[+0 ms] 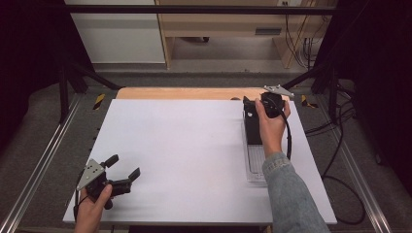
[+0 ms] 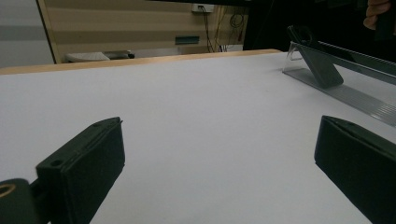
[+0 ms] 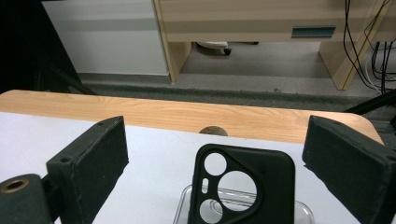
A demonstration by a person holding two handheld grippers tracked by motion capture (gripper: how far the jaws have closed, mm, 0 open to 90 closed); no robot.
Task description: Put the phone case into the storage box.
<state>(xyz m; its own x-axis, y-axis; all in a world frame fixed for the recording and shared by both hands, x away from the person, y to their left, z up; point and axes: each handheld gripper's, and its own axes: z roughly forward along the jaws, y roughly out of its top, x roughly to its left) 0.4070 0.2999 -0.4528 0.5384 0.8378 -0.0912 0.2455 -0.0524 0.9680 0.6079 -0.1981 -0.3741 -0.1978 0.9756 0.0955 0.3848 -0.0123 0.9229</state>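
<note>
My right hand-held gripper [image 3: 219,158], wide open and empty, hovers over a light, flexible phone case [image 3: 243,189] near the bench's [image 1: 184,145] far right corner; I'd pinch its side edges.

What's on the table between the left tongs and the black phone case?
Nothing. In the high view, bare white table stretches from the left tongs to the black phone case in its clear tray.

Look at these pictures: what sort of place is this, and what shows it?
Probably a lab or workshop set up for recording. A white table stands inside a black metal frame, loose cables hang by plain wooden furniture, and a person holds a right gripper.
</note>
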